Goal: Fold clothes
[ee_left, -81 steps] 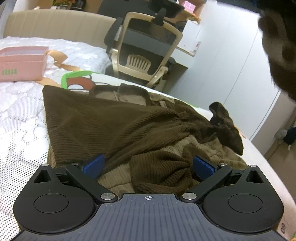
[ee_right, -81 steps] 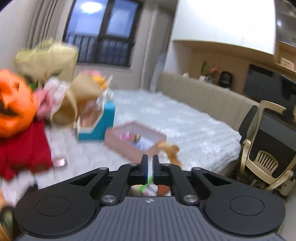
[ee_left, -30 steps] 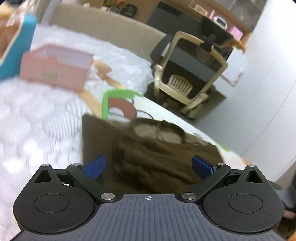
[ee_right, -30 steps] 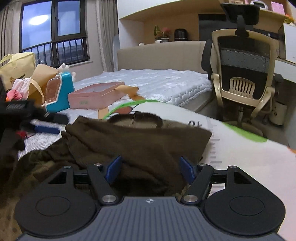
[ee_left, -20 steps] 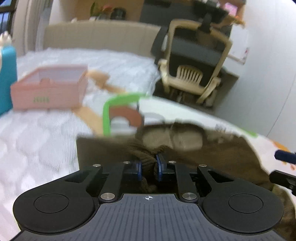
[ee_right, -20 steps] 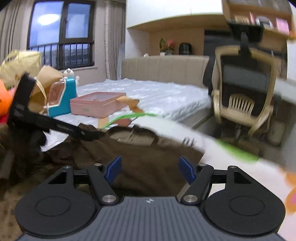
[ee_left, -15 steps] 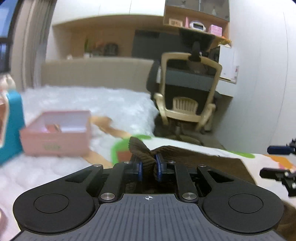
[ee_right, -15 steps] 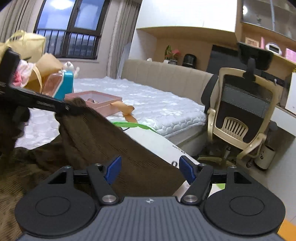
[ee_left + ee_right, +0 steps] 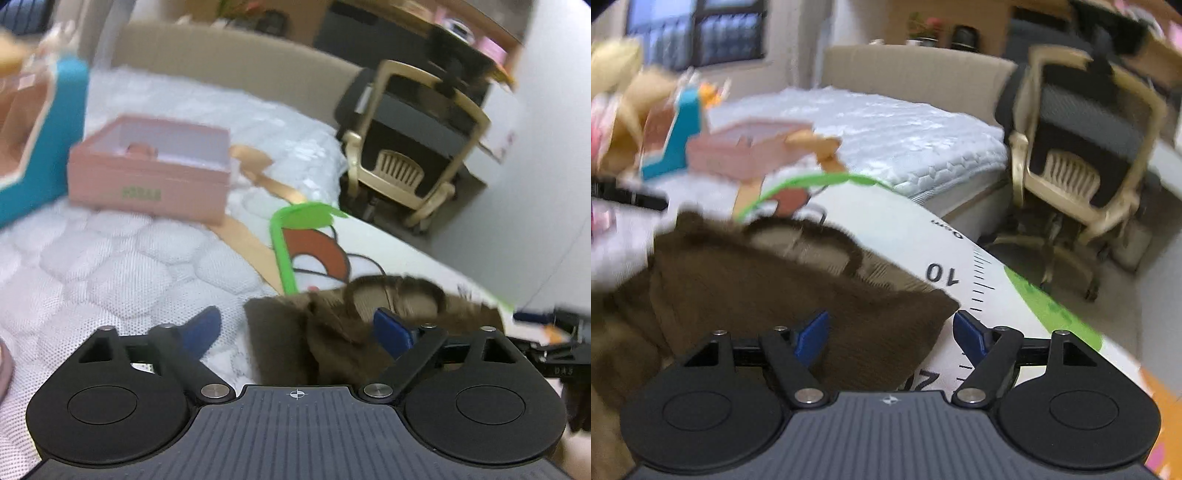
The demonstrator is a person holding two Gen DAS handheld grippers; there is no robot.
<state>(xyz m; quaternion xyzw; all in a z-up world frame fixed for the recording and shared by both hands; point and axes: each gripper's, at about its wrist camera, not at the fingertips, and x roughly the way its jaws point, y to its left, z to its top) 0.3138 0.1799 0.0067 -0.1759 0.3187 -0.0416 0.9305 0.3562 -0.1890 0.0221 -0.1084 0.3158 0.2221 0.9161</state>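
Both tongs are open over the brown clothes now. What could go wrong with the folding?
The brown garment looks bunched and rumpled, not flat, so the fold may come undone now that the left tongs and right tongs are both open. Its corner sits right between the right tongs, so closing there might grab only one thin layer. The pink box and tan ribbon lie close by on the bed, so a wide swing could bump them.

I read "10" on the white ruler-marked mat, centre right of right wrist view | "20" partly hidden near my gripper there | green lettering on pink box, left wrist view, too blurred
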